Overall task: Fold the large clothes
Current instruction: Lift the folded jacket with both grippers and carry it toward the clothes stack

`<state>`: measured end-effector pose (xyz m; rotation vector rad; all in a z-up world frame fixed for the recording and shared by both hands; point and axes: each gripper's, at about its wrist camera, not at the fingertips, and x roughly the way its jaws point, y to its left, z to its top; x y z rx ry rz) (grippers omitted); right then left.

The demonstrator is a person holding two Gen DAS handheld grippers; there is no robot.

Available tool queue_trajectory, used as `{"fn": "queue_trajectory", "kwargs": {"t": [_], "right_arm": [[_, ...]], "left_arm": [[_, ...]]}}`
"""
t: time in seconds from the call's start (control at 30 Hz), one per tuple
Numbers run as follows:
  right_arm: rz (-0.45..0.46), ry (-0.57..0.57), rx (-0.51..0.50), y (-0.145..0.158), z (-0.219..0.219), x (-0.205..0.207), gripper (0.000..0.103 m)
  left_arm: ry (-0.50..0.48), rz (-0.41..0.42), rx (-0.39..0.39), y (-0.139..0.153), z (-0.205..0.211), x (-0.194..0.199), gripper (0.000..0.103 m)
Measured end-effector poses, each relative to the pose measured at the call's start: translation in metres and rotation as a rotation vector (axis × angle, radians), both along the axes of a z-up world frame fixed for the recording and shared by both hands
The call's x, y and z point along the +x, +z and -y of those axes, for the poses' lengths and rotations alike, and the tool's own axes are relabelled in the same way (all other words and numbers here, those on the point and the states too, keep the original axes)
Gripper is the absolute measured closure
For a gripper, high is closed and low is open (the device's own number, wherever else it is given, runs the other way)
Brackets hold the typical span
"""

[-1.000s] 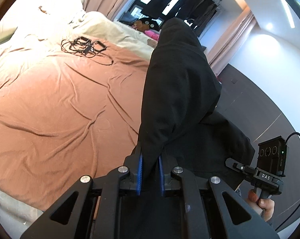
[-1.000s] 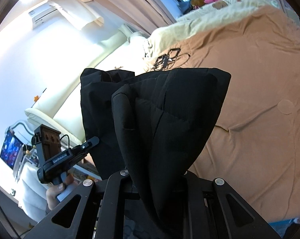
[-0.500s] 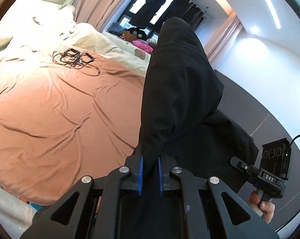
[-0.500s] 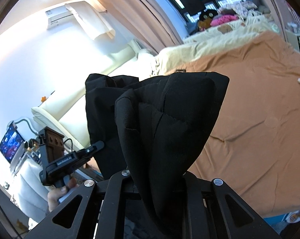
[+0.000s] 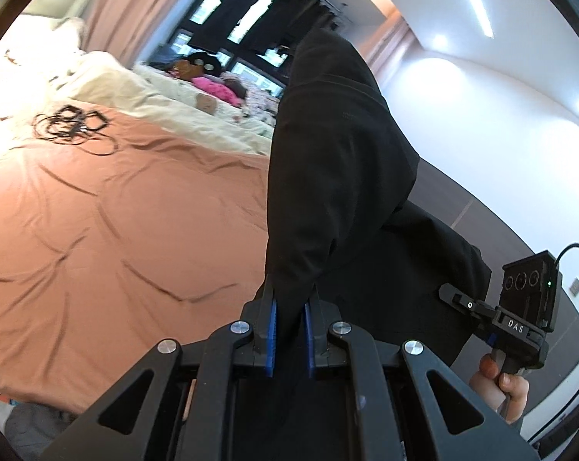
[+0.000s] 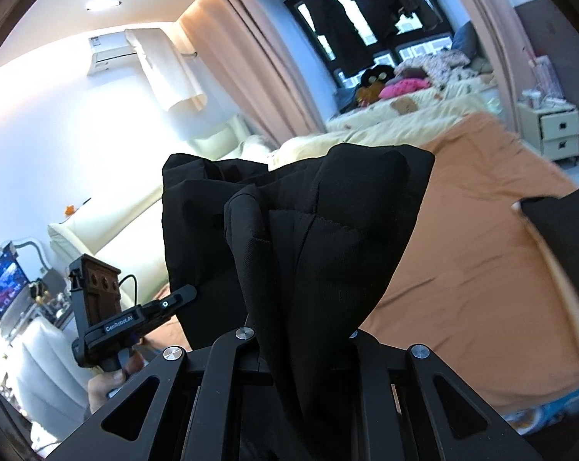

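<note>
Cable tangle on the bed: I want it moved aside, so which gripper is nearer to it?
Left. The cable tangle lies ahead and to the left of the left gripper; the right gripper is farther right, both shut on the black garment.

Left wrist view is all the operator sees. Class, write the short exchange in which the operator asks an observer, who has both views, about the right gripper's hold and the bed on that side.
Operator: I see my left gripper clamped on the black garment. How does the right one hold it?
Observer: The right gripper is shut on a bunched part of it. The cloth drapes over the fingers and hides them.
Operator: Is anything lying on the bed on that side?
Observer: Yes. A dark item with a pale edge lies on the orange bedspread, towards the right edge of the right wrist view.
</note>
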<state>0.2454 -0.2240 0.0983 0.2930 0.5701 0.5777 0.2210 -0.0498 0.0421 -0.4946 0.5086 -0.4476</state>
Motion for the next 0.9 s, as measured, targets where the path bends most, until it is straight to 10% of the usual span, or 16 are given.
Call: {"fn": "queue_trajectory", "kwargs": {"t": [0.9], "right_arm": [[0.109,-0.357,-0.252,0.103,0.260,0.040,0.091]], "left_arm": [[-0.386,0.011,0.026,0.054,0.325,0.148,0.090]]}}
